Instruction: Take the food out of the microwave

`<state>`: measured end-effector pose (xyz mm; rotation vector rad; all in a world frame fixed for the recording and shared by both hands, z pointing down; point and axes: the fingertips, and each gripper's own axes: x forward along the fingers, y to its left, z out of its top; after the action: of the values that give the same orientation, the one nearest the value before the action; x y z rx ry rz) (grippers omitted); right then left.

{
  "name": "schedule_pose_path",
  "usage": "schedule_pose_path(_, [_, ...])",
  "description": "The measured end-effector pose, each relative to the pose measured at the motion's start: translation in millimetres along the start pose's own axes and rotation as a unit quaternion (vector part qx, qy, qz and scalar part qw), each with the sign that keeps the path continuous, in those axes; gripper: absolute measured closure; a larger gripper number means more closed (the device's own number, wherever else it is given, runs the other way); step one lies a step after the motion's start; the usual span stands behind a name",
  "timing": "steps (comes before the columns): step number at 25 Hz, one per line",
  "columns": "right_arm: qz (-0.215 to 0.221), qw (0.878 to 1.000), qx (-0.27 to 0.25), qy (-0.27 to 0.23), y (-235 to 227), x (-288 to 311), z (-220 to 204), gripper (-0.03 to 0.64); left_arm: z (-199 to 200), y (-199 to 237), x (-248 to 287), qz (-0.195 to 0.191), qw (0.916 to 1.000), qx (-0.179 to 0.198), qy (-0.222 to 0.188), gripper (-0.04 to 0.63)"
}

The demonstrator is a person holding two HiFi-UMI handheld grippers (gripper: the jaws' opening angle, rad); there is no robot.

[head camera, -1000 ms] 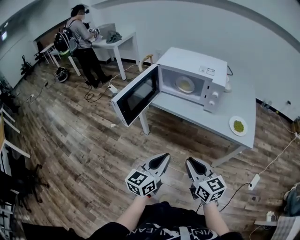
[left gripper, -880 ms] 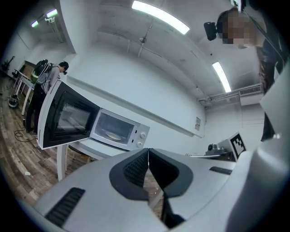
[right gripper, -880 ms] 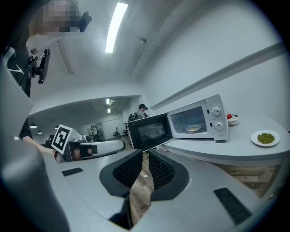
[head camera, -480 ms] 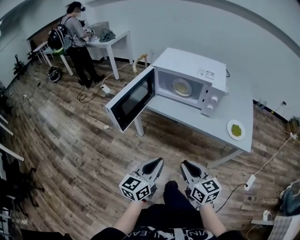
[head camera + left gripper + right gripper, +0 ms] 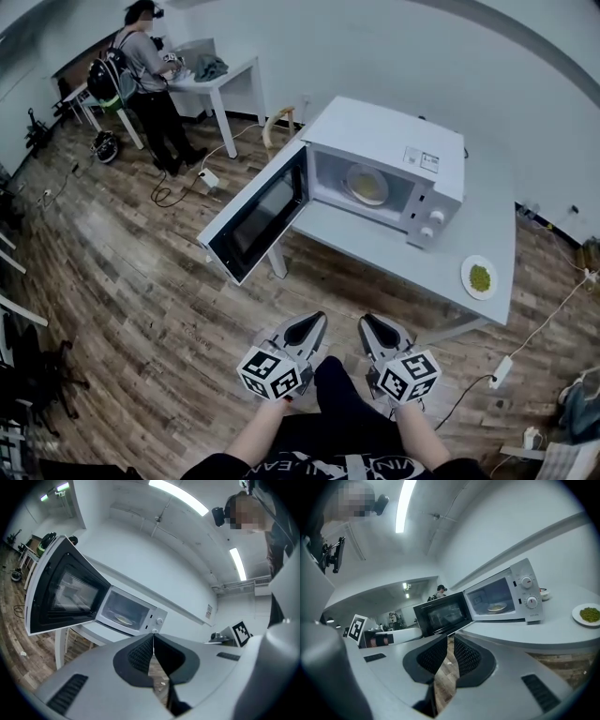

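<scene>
A white microwave (image 5: 394, 141) stands on a grey table (image 5: 412, 258) with its door (image 5: 253, 220) swung wide open to the left. Inside lies a plate of yellowish food (image 5: 367, 185), also seen in the left gripper view (image 5: 124, 619) and the right gripper view (image 5: 497, 607). My left gripper (image 5: 314, 322) and right gripper (image 5: 368, 323) hang side by side over the wooden floor, well short of the table, both pointing at the microwave. The left gripper (image 5: 153, 634) is shut and empty. The right gripper (image 5: 451, 638) is shut too, only a thin slit showing, nothing held.
A small plate of green food (image 5: 479, 277) sits near the table's right end. The open door juts out over the floor. A power strip (image 5: 502, 370) and cables lie on the floor at right. A person (image 5: 141, 75) stands at a far white table (image 5: 225, 80).
The microwave and table have drawn nearer and shifted slightly in the head view. Both grippers sank a little in the picture and stayed shut side by side.
</scene>
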<state>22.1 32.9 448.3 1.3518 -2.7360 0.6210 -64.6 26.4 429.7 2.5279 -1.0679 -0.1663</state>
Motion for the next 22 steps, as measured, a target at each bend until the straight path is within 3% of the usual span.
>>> schedule_pose_path(13, [-0.027,0.999,0.042,0.012,-78.4,69.3,14.3,0.557,8.7,53.7,96.9,-0.022,0.9995,-0.007,0.022,0.584])
schedule_pose_path(22, [-0.03,0.991,0.123,-0.039,-114.4,119.0,29.5,0.557,1.9,80.8,140.4,-0.04,0.9986,-0.004,0.034,0.584])
